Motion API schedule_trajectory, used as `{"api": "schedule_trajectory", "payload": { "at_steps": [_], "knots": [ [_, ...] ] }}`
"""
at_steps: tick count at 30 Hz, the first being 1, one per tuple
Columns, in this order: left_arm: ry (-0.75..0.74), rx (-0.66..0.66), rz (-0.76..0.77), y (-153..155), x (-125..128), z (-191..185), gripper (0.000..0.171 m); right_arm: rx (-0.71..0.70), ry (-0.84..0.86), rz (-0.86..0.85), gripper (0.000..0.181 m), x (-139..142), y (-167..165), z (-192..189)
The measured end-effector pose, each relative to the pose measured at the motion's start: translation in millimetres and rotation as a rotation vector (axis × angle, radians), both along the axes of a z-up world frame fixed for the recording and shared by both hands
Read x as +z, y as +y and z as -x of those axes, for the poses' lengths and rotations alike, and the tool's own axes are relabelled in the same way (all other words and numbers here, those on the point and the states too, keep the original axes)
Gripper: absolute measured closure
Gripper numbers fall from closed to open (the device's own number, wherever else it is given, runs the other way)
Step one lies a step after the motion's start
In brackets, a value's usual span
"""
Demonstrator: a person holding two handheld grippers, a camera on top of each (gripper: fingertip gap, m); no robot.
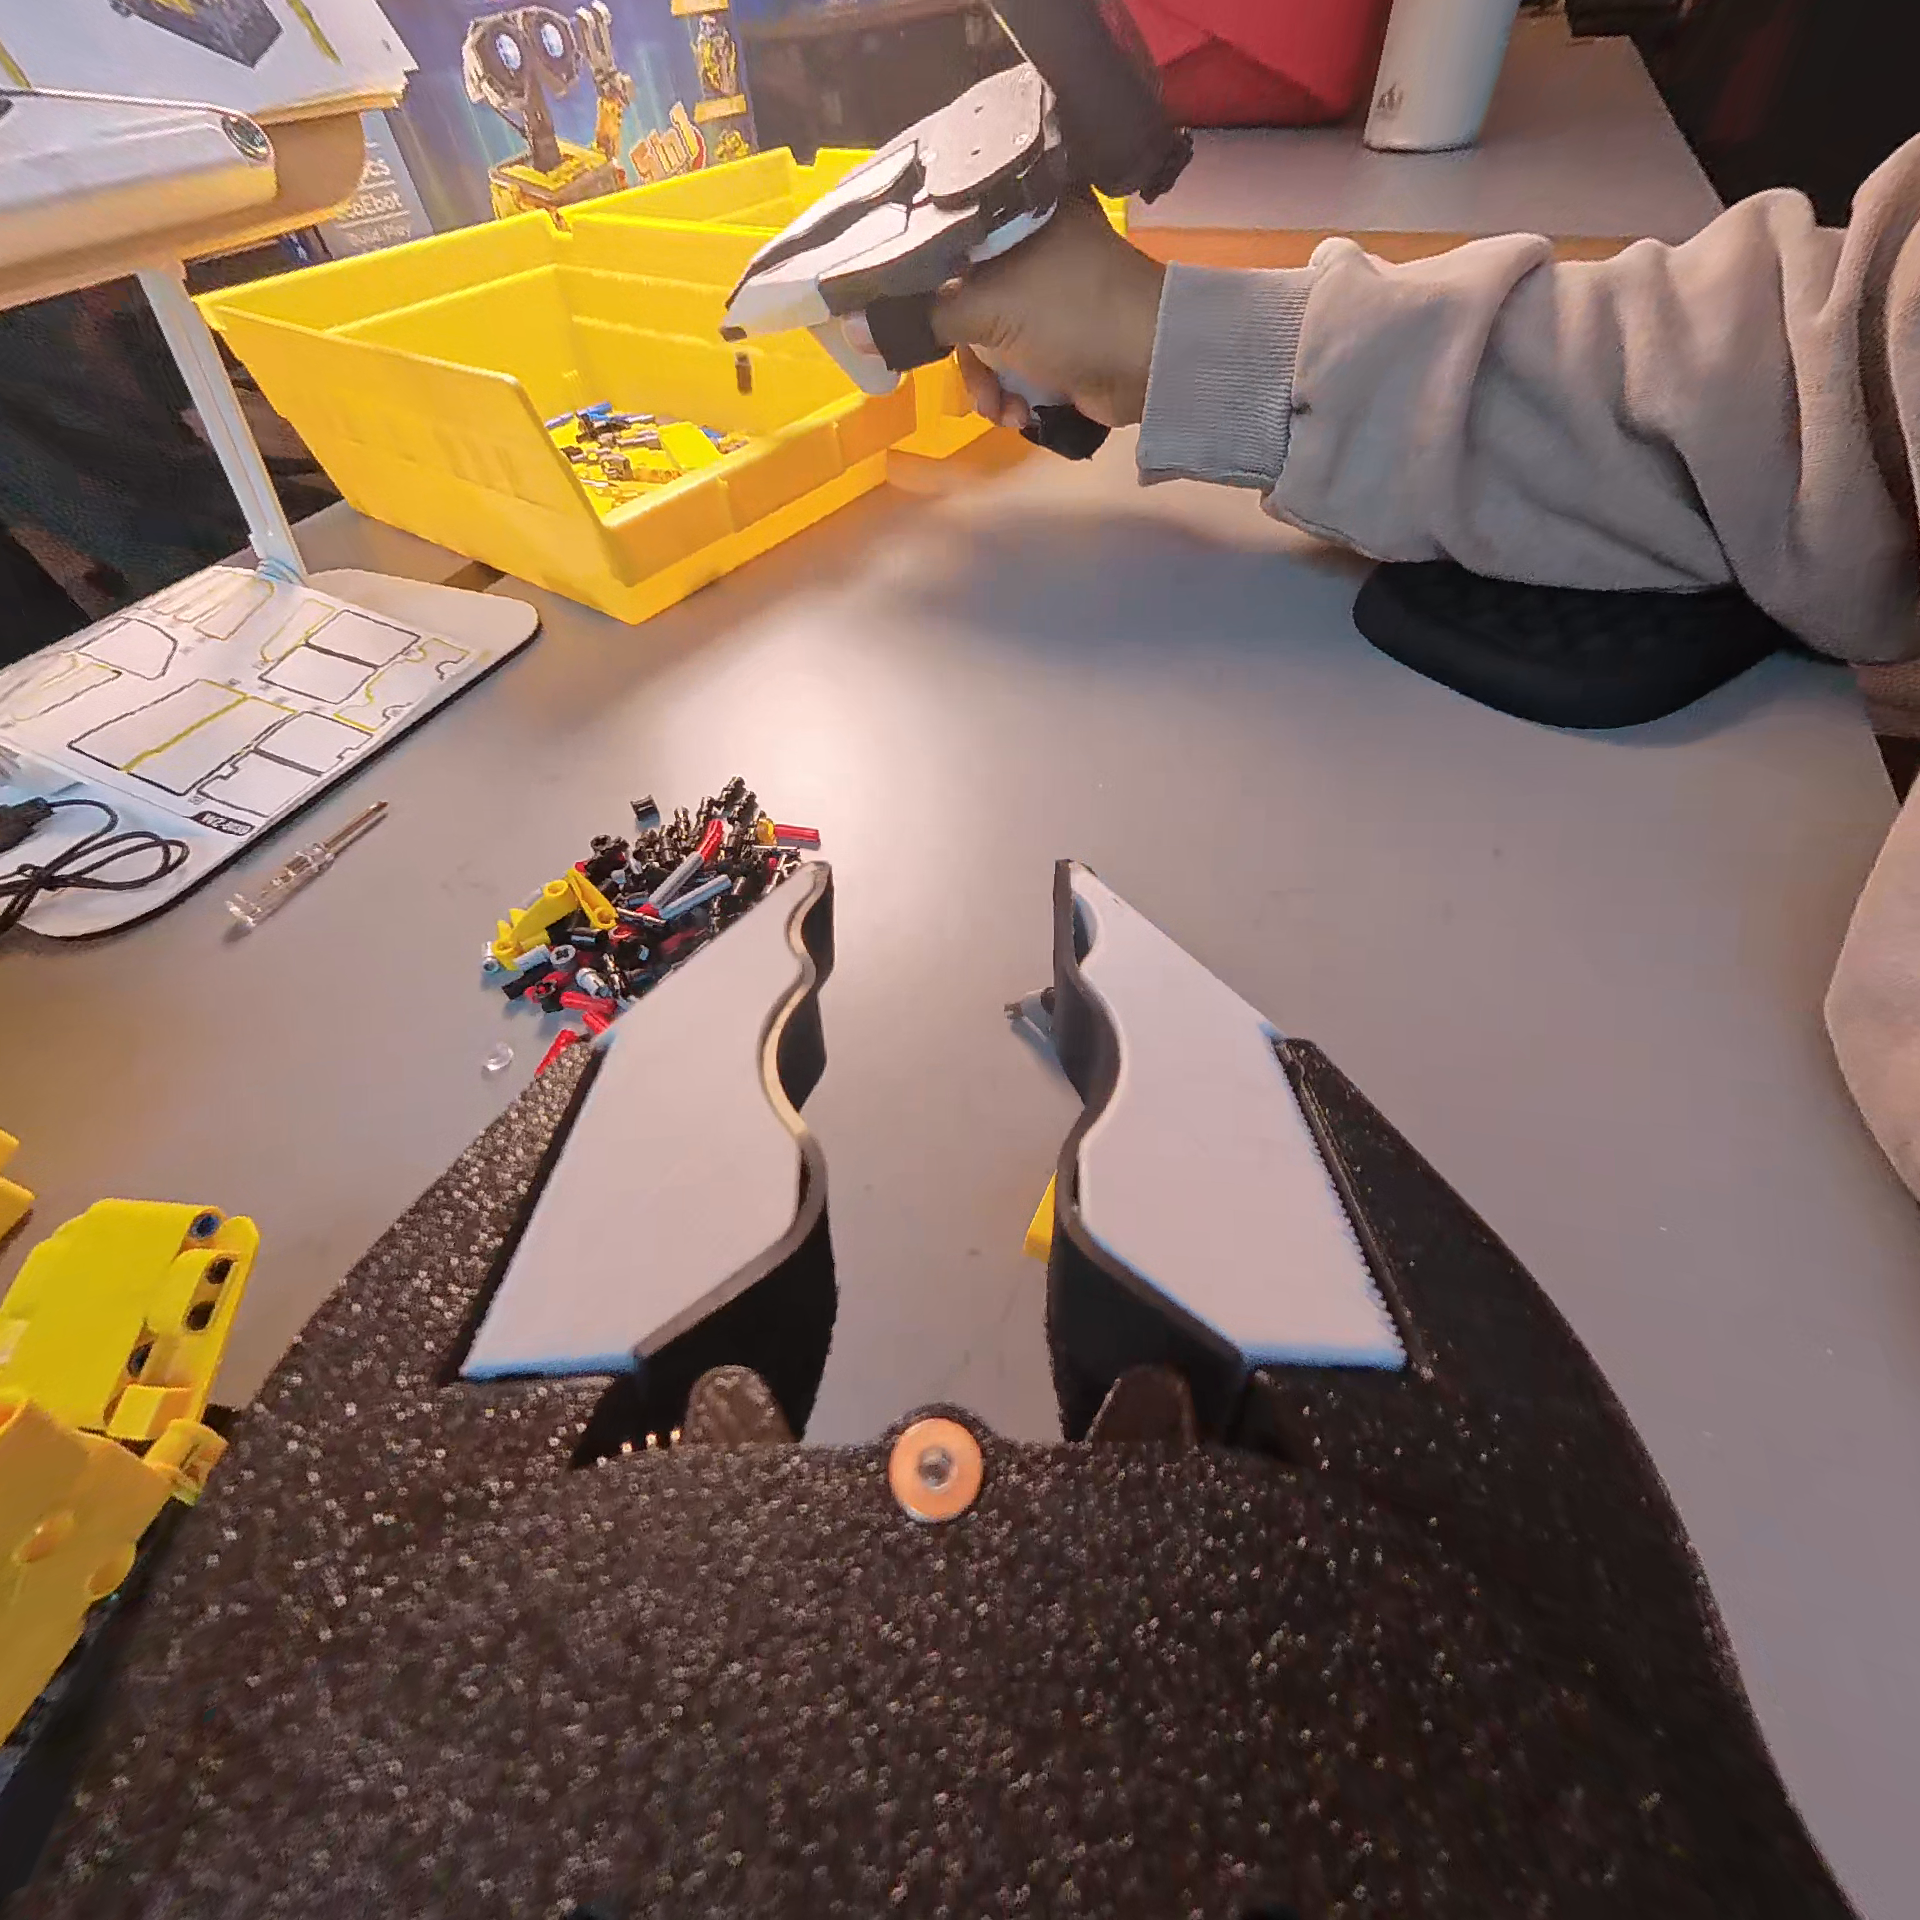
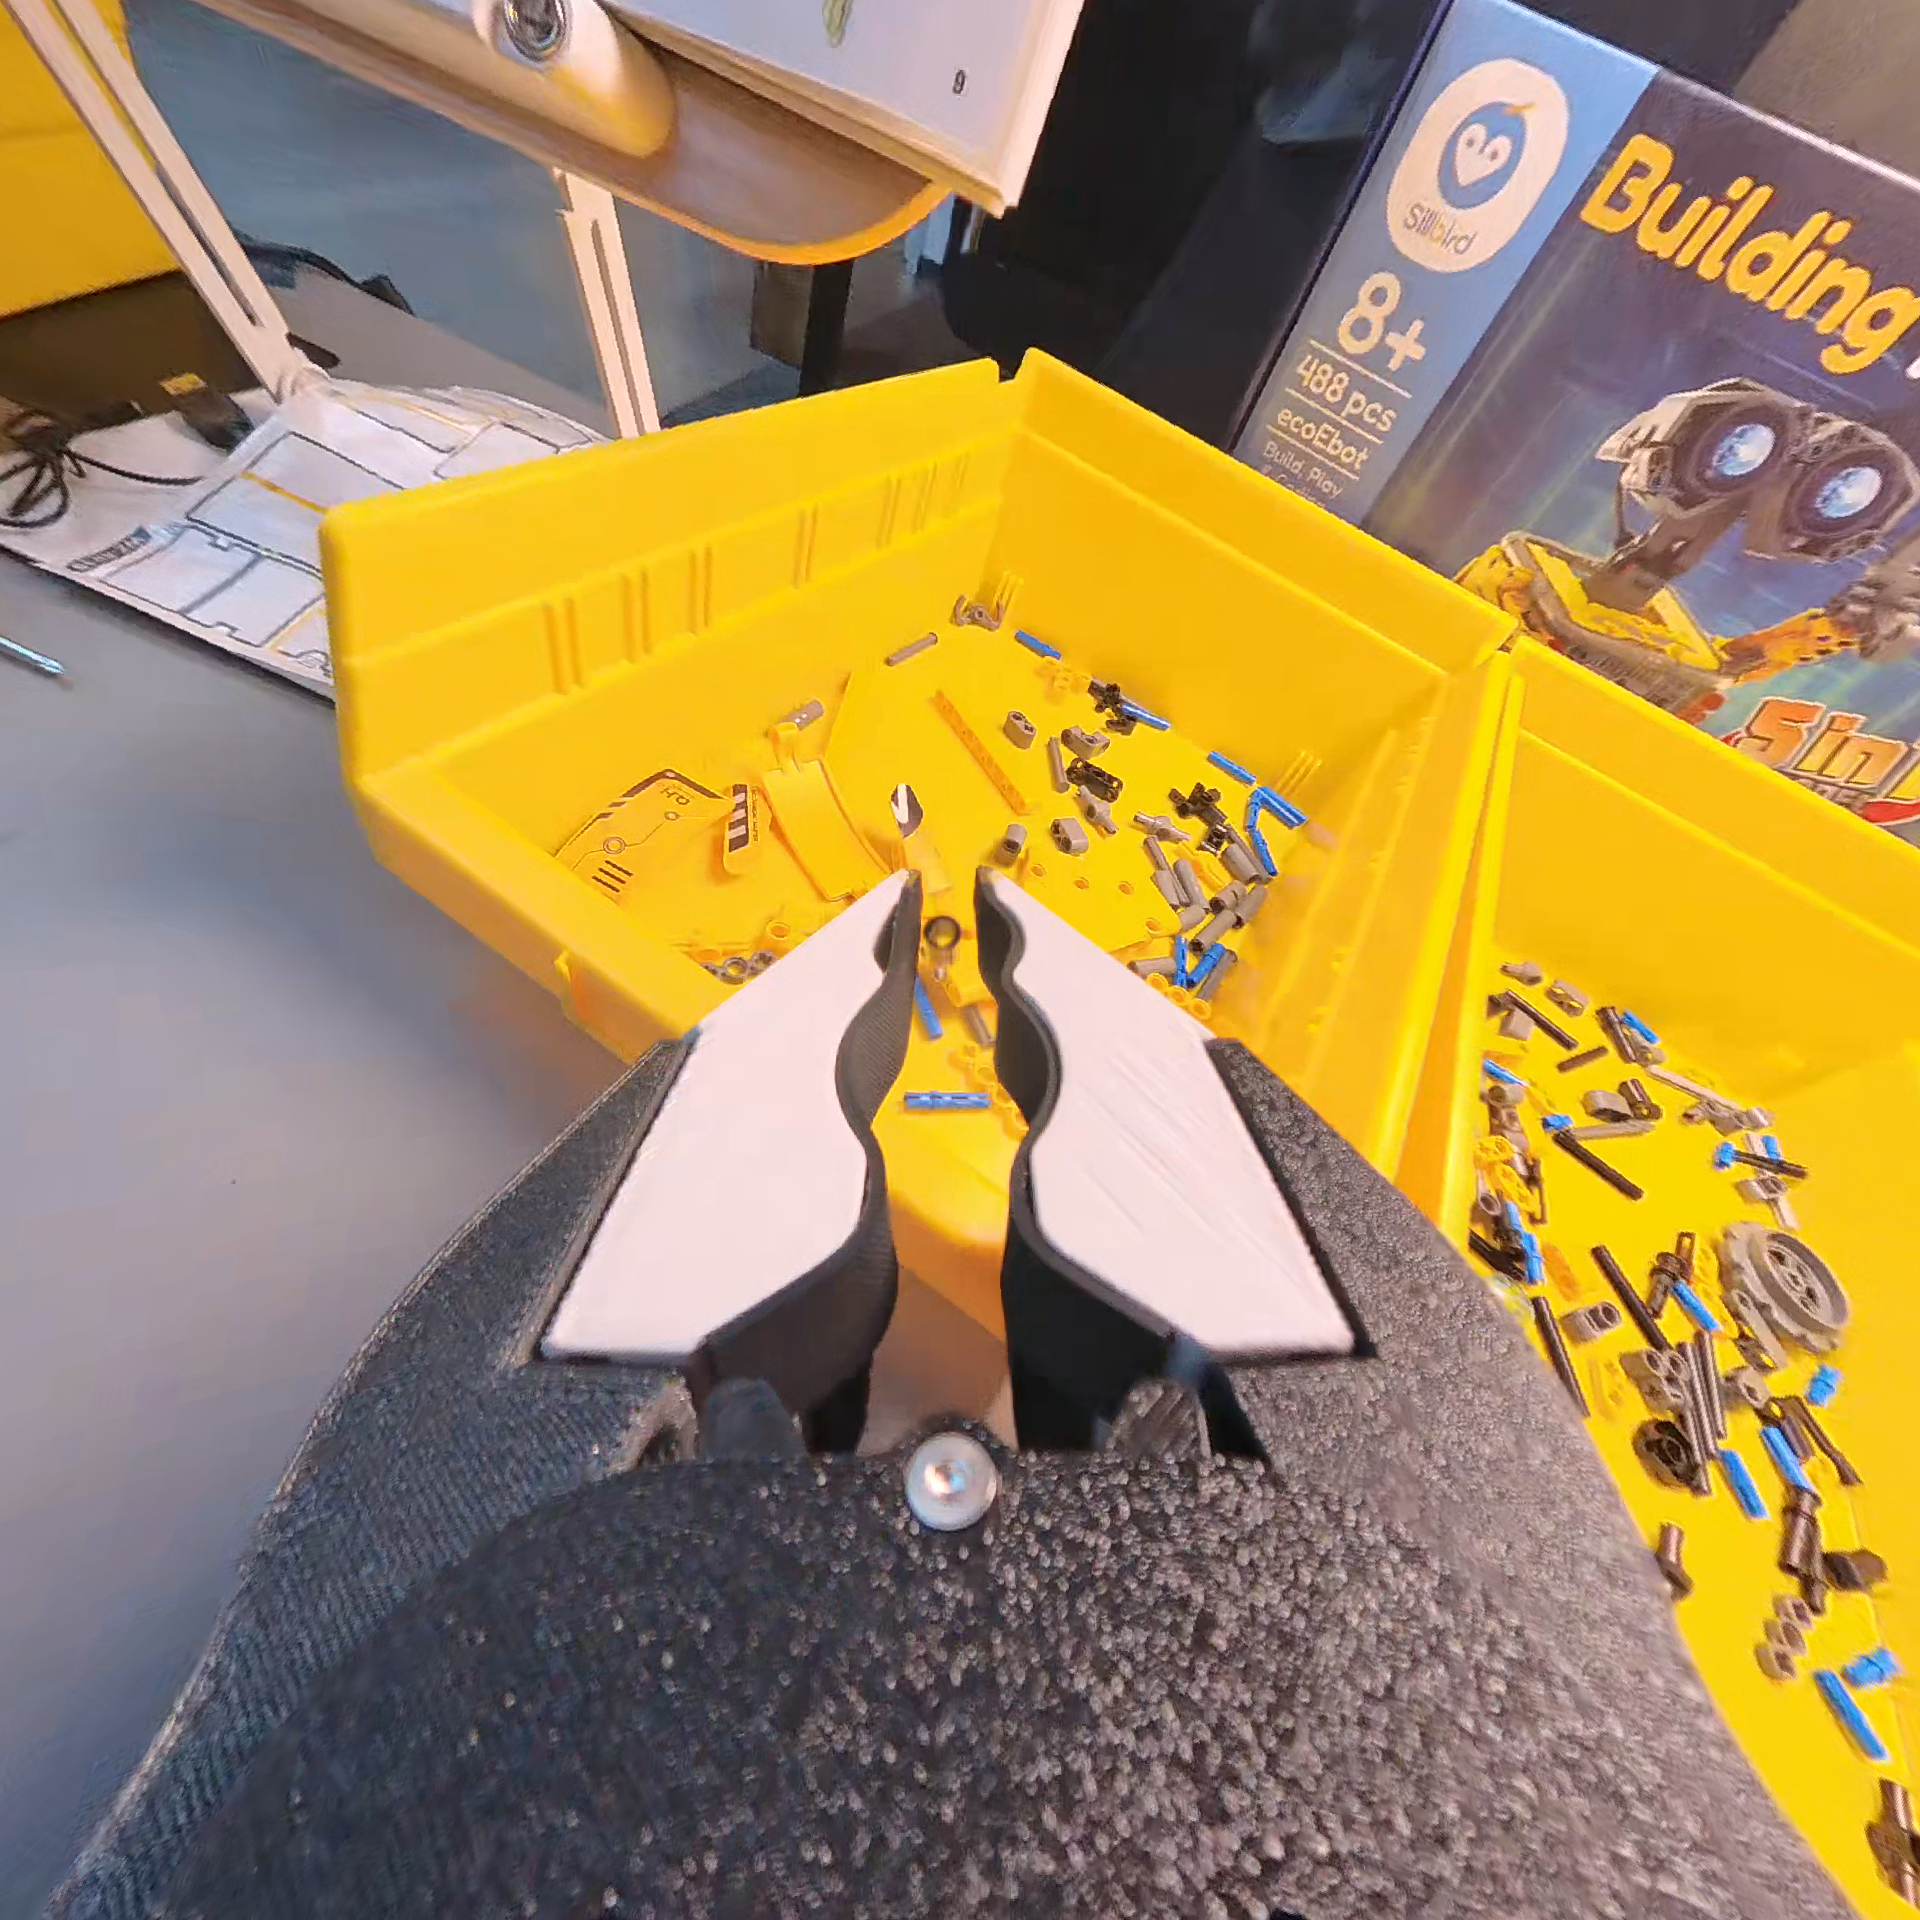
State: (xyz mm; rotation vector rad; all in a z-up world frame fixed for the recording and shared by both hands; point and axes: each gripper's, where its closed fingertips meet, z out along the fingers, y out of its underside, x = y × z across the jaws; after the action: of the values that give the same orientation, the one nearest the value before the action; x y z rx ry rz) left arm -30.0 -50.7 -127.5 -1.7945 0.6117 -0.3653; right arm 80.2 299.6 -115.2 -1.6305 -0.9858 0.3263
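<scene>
My left gripper is open and empty above the grey table. A pile of small black, red, grey and yellow parts lies just left of its left fingertip. A tiny grey piece lies by the inner side of its right finger. My right gripper hangs over a yellow bin of small parts, its jaws a narrow slit apart. A small dark ring-ended piece shows between its fingers. In the left wrist view that piece is in the air just under the right gripper, apart from the tips.
A second yellow bin with parts stands to the right, a printed box behind. A yellow built model is at the near left. A sticker sheet, screwdriver, black cable, black pad and a person's sleeve are around. The tips of one gripper are about 35 cm away from the tips of the other.
</scene>
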Motion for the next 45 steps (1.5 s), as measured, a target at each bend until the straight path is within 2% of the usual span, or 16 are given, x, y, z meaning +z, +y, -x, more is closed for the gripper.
{"api": "schedule_trajectory", "payload": {
  "at_steps": [3,6,9,14,18,21,26,29,32,35,37,39,41,43,45],
  "knots": [
    [-0.002,-0.002,-0.005,-0.6,2.3,0.4,0.130,0.022,0.085,-0.004,0.165,17.1,-8.1,-1.8],
    [0.005,0.002,-0.018,-1.8,5.8,1.5,0.130,0.160,0.163,0.011,0.161,27.1,-36.9,13.2],
    [0.007,0.008,-0.027,-1.8,8.2,3.0,0.130,0.489,0.138,0.114,0.158,14.9,-110.8,51.1],
    [-0.009,0.010,0.009,0.0,1.2,5.0,0.130,0.981,-0.096,0.182,0.143,-25.4,-251.0,92.5],
    [-0.029,0.012,0.046,0.9,-3.9,7.2,0.130,1.208,-0.232,0.245,0.131,-50.1,-319.7,93.4],
    [-0.035,0.015,0.065,1.8,-7.2,9.3,0.130,1.253,-0.325,0.277,0.125,-66.6,-337.3,84.7],
    [-0.021,0.001,0.103,1.0,-14.8,8.3,0.131,1.260,-0.403,0.270,0.129,-80.0,-349.3,83.1],
    [0.003,-0.018,0.126,-1.0,-19.9,4.7,0.136,1.230,-0.410,0.252,0.138,-82.7,-350.8,90.6],
    [0.025,-0.030,0.143,-2.6,-24.0,2.1,0.141,1.218,-0.430,0.166,0.164,-85.7,-350.4,95.6],
    [0.025,-0.051,0.163,-5.3,-26.5,-0.4,0.145,1.237,-0.387,0.158,0.167,-79.5,-350.3,95.5],
    [-0.014,-0.083,0.173,-8.3,-23.9,-4.5,0.145,1.276,-0.278,0.166,0.168,-63.0,-353.5,95.9],
    [-0.131,-0.149,0.178,-13.9,-12.4,-13.8,0.144,1.326,-0.089,0.171,0.167,-32.0,-360.2,97.1],
    [-0.319,-0.236,0.187,-20.9,7.4,-23.8,0.143,1.391,0.134,0.202,0.167,7.7,-370.0,93.1],
    [-0.591,-0.359,0.184,-31.0,39.9,-29.7,0.142,1.444,0.340,0.271,0.167,45.0,-376.8,85.6],
    [-0.868,-0.482,0.185,-40.9,72.6,-26.7,0.144,1.470,0.450,0.293,0.167,66.0,-381.2,80.6]
  ]
}}
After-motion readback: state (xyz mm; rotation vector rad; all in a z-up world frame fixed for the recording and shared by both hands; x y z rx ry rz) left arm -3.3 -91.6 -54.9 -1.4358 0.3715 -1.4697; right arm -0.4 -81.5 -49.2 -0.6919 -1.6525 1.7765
